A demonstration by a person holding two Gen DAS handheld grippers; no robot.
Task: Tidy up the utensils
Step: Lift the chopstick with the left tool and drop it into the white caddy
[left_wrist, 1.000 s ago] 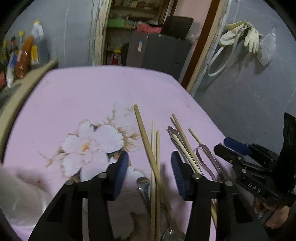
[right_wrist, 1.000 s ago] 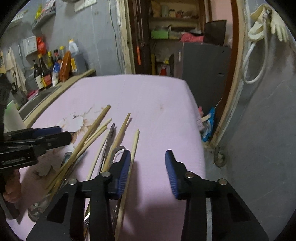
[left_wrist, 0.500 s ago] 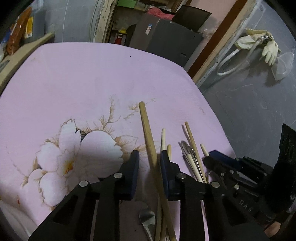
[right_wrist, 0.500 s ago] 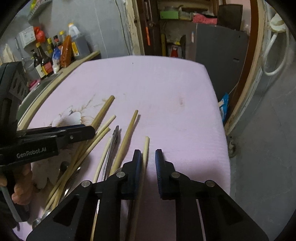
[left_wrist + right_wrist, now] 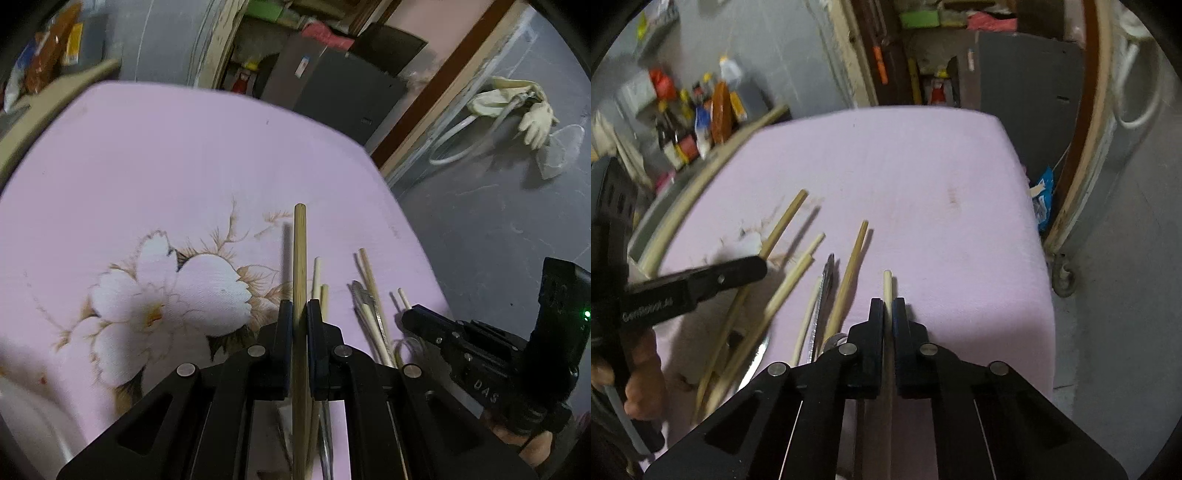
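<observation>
Between the jaws of the left gripper (image 5: 300, 314) a thick tan chopstick (image 5: 299, 258) is sitting lengthwise, the two pads pressing on its sides so that its far end is sticking out well ahead of the fingertips and its near end is running back under the gripper body. Just beyond the right-hand pad two thinner pale sticks (image 5: 319, 284) are lying on the pink flowered cloth (image 5: 184, 166), and farther to that side a loose bundle of more sticks and a metal utensil (image 5: 364, 306) is resting untouched. The right gripper (image 5: 887, 310) is likewise closed down on a single pale chopstick (image 5: 887, 284), the outermost one of the scatter, with only a short tip showing past its fingertips. To the left of its jaws the remaining sticks (image 5: 849, 273) and the grey metal piece (image 5: 825, 284) are fanning out across the cloth. Each hand appears to be picking one stick from an opposite edge of the pile, which is keeping the two tools from crowding each other and is letting each stick come away without dragging its neighbours. Gripping along the length rather than across is keeping each stick aligned with its tool, probably so they can be laid down parallel. Where sorted utensils are meant to go is not showing in either view.
</observation>
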